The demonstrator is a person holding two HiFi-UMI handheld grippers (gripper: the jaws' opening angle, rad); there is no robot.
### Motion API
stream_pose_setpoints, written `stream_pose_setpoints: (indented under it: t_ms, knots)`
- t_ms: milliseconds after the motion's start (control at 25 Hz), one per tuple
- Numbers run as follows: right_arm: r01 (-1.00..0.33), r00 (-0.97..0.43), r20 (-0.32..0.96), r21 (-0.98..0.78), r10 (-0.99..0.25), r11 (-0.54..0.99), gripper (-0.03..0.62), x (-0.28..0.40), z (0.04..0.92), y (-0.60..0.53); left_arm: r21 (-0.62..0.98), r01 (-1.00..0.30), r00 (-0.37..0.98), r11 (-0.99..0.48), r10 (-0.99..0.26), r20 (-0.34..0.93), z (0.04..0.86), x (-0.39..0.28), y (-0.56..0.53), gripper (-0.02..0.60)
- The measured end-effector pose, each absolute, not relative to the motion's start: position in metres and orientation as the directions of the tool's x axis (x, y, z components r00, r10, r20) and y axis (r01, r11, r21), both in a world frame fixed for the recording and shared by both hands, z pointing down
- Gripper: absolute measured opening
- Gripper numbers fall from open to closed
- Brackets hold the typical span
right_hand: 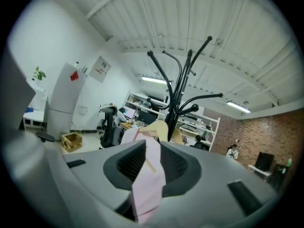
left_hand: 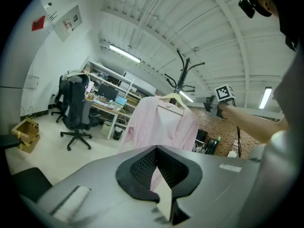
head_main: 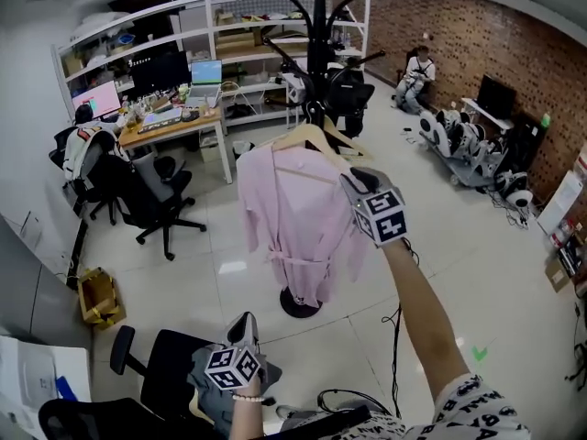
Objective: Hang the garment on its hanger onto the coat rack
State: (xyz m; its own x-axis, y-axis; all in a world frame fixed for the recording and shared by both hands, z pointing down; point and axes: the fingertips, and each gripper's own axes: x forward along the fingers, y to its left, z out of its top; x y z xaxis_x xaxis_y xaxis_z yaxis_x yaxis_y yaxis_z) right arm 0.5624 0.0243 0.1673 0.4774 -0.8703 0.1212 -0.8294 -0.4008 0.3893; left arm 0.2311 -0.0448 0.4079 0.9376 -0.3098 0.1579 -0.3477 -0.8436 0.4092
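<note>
Pink garment [head_main: 292, 218] on its hanger [head_main: 307, 138] is pinched by right tool [head_main: 356, 181] near coat rack [head_main: 321, 35]; left tool [head_main: 245, 326] sits pressed together

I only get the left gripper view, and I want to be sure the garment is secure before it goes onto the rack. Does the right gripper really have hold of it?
Observer: Yes. In the right gripper view the right gripper is shut on a fold of the pink garment.
Operator: Where does the rack stand on the floor?
Observer: In the head view the coat rack has its round base on the floor, partly hidden by the garment's hem.
Operator: How high is the hanger against it?
Observer: In the right gripper view the wooden hanger sits lower than the rack's top, which rises just behind it.
</note>
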Motion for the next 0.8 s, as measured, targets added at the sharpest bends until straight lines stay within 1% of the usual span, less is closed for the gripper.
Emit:
stream_pose_setpoints:
  t_ms: [40, 200, 440, 600, 800]
  knots:
    - [-0.851, 0.449, 0.110, 0.354, -0.887, -0.387, 0.071, 0.548, 0.173, 0.038, 0.398, -0.342, 0.940, -0.851, -0.302, 0.161, 0.405, 0.236, -0.039, 0.002]
    - [-0.911, 0.374, 0.114, 0.231, -0.921, -0.341, 0.011, 0.499, 0.211, 0.094, 0.348, -0.313, 0.949, -0.884, -0.271, 0.162, 0.386, 0.256, -0.007, 0.002]
    - [-0.943, 0.332, 0.153, 0.045, -0.931, -0.329, 0.008, 0.460, 0.270, 0.180, 0.285, -0.247, 0.964, -0.926, -0.205, 0.168, 0.361, 0.284, 0.059, 0.002]
    - [-0.943, 0.311, 0.179, -0.066, -0.933, -0.327, 0.008, 0.444, 0.306, 0.227, 0.275, -0.246, 0.964, -0.929, -0.204, 0.173, 0.362, 0.297, 0.095, 0.002]
    - [-0.923, 0.311, 0.215, -0.162, -0.926, -0.348, 0.008, 0.429, 0.344, 0.260, 0.288, -0.249, 0.960, -0.925, -0.196, 0.200, 0.371, 0.304, 0.127, 0.002]
